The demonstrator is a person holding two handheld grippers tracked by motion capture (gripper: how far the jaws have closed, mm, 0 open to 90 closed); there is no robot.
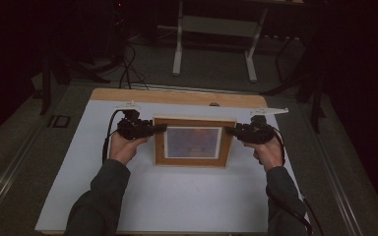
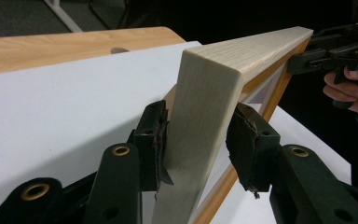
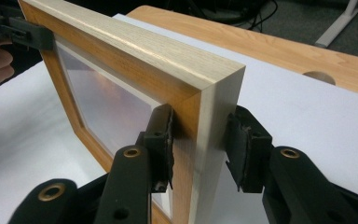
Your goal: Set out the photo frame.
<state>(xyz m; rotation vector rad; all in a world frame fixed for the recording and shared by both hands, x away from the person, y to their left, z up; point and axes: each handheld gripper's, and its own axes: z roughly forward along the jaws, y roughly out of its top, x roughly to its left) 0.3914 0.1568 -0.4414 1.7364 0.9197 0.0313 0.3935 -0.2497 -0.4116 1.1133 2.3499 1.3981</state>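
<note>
A wooden picture frame (image 1: 193, 120) with a pale glazed centre stands raised on edge over the white sheet, its front tilted toward me. My left gripper (image 1: 160, 129) is shut on the frame's left side; in the left gripper view the pads (image 2: 151, 140) press both faces of the pale wood (image 2: 214, 88). My right gripper (image 1: 230, 130) is shut on the right side; in the right gripper view the frame (image 3: 135, 51) runs away from the pads (image 3: 161, 140) that clamp its corner. Each gripper view shows the other gripper at the frame's far end, the right one (image 2: 317, 58) and the left one (image 3: 23, 32).
A white sheet (image 1: 177, 196) covers most of the wooden table (image 1: 177, 97), which has a small round hole (image 1: 214, 104) at its far edge. Beyond the table stand white desk legs (image 1: 177, 49), and cables (image 1: 128, 69) lie on the dark floor.
</note>
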